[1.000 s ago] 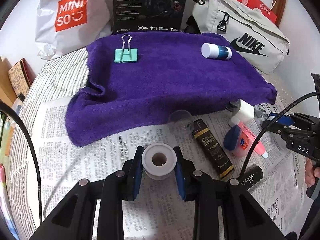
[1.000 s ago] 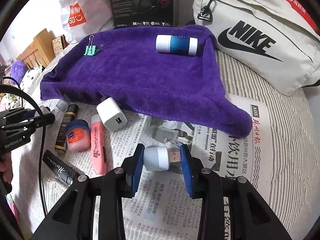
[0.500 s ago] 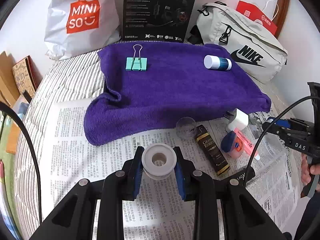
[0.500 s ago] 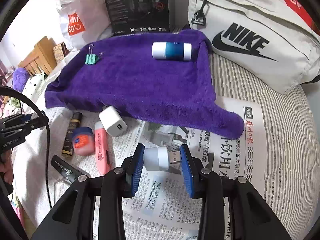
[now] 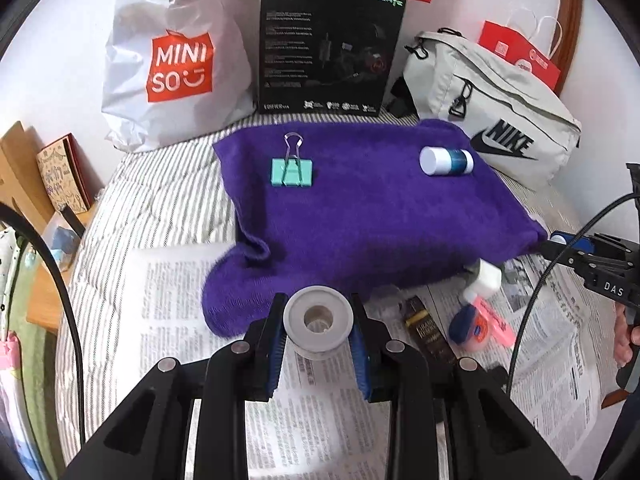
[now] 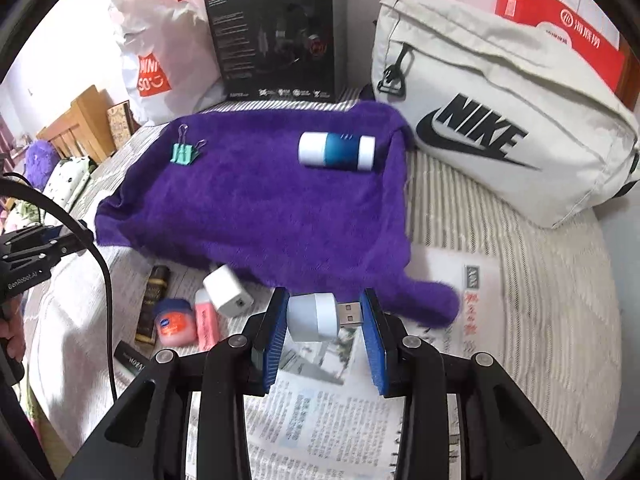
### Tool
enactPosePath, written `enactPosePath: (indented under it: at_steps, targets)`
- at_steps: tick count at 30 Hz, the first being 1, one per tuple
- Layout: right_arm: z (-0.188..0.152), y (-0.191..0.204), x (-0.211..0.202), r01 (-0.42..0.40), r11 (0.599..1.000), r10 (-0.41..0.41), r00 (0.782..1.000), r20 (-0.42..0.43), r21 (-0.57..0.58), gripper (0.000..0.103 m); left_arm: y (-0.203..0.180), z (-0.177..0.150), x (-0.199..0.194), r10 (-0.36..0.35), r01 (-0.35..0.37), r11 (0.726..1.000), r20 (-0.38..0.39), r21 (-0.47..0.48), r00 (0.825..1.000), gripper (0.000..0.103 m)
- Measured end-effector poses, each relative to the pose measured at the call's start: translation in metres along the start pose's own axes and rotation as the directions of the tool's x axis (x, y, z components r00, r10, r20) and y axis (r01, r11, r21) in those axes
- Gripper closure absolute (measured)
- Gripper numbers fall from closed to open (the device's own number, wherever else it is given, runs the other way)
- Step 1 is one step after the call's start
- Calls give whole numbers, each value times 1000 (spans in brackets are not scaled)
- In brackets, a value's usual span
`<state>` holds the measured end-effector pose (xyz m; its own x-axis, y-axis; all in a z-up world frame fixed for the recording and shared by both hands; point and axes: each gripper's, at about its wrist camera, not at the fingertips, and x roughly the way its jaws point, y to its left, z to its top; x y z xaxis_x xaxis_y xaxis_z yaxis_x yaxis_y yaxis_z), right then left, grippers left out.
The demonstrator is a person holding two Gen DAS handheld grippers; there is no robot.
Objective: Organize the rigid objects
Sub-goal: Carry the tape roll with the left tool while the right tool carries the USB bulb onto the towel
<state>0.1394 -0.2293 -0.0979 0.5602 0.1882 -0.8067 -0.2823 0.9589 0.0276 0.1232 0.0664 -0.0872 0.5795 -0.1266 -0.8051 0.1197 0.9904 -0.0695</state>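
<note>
My left gripper (image 5: 318,330) is shut on a white tape roll (image 5: 318,322), held above the newspaper just in front of the purple towel (image 5: 372,216). My right gripper (image 6: 325,318) is shut on a small white USB plug light (image 6: 316,316), its metal plug against the right pad. On the towel lie a teal binder clip (image 5: 292,172) (image 6: 185,154) and a white and blue tube (image 5: 446,161) (image 6: 337,152). Along the towel's near edge sit a white charger (image 6: 227,290), a pink highlighter (image 6: 207,324), a blue-lidded pink jar (image 6: 175,320) and a dark tube (image 6: 151,304).
Newspaper (image 5: 328,420) covers the striped bed. At the back stand a white Miniso bag (image 5: 172,56), a black headset box (image 5: 328,48), a grey Nike bag (image 6: 500,120) and red bags. A hand (image 5: 626,336) holds the other gripper at the right edge. Wooden furniture (image 6: 86,120) stands at the left.
Both grippers have risen with their objects still held. The towel and the things behind it now sit lower and look smaller in both views.
</note>
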Motion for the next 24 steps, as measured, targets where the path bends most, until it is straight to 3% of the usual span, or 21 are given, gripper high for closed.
enactPosePath:
  at_steps: [12, 24]
  targets:
    - [40, -6, 7, -4, 1000, 4, 999, 40, -1, 67, 11, 34, 16, -14, 15, 1000, 19, -27, 1000, 75]
    - [73, -5, 50, -7, 1000, 7, 1000, 24, 2, 67, 19, 66, 54, -31, 31, 999, -1, -36, 1000, 75]
